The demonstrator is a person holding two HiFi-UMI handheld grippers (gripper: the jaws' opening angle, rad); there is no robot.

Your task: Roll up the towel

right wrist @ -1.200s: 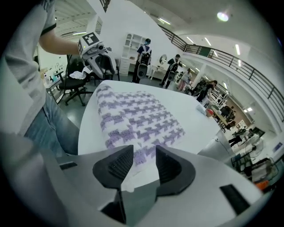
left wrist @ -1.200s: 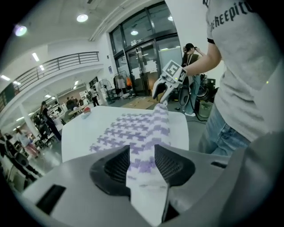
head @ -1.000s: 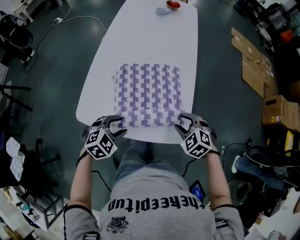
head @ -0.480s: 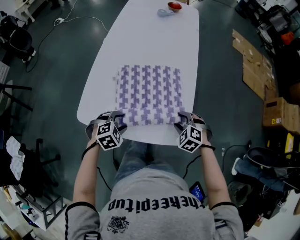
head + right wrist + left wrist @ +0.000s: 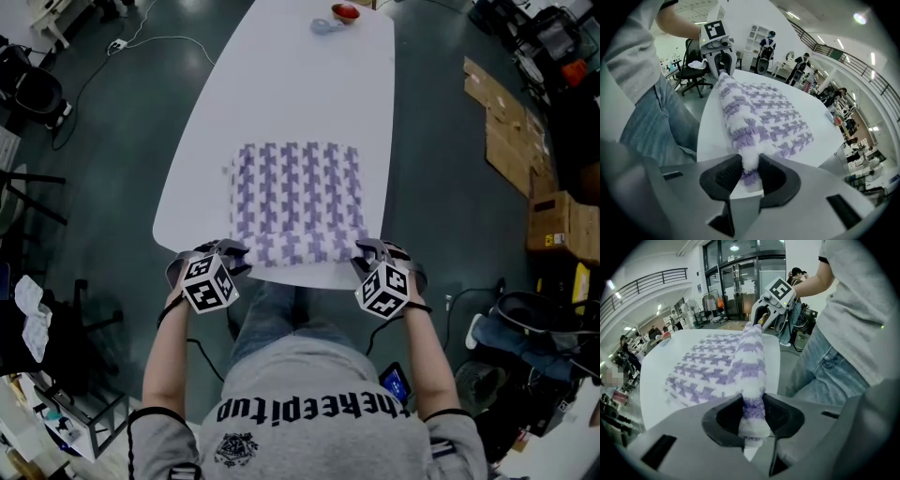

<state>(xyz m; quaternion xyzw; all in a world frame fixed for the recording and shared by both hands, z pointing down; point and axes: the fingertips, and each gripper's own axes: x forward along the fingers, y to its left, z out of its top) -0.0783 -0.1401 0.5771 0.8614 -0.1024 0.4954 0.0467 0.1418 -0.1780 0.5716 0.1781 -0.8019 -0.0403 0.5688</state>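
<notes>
A purple-and-white houndstooth towel [image 5: 295, 202] lies flat on the white table [image 5: 281, 84], near its front edge. My left gripper [image 5: 232, 255] is at the towel's near left corner and my right gripper [image 5: 367, 251] at its near right corner. In the left gripper view the near hem [image 5: 751, 357] is raised into a ridge, and the left gripper [image 5: 752, 420] pinches its end. In the right gripper view the right gripper [image 5: 750, 173] pinches the other end of the towel [image 5: 764, 112]. Both pairs of jaws have just been closing, with towel cloth between them.
A red bowl [image 5: 346, 11] and a small grey object [image 5: 323, 23] sit at the table's far end. Cardboard boxes [image 5: 553, 220] lie on the floor to the right, chairs [image 5: 37, 80] to the left. Several people stand in the background of the gripper views.
Both grippers stood open beside the towel's near corners; now they have closed on the near hem. The hands shifted slightly toward the table's front edge.
</notes>
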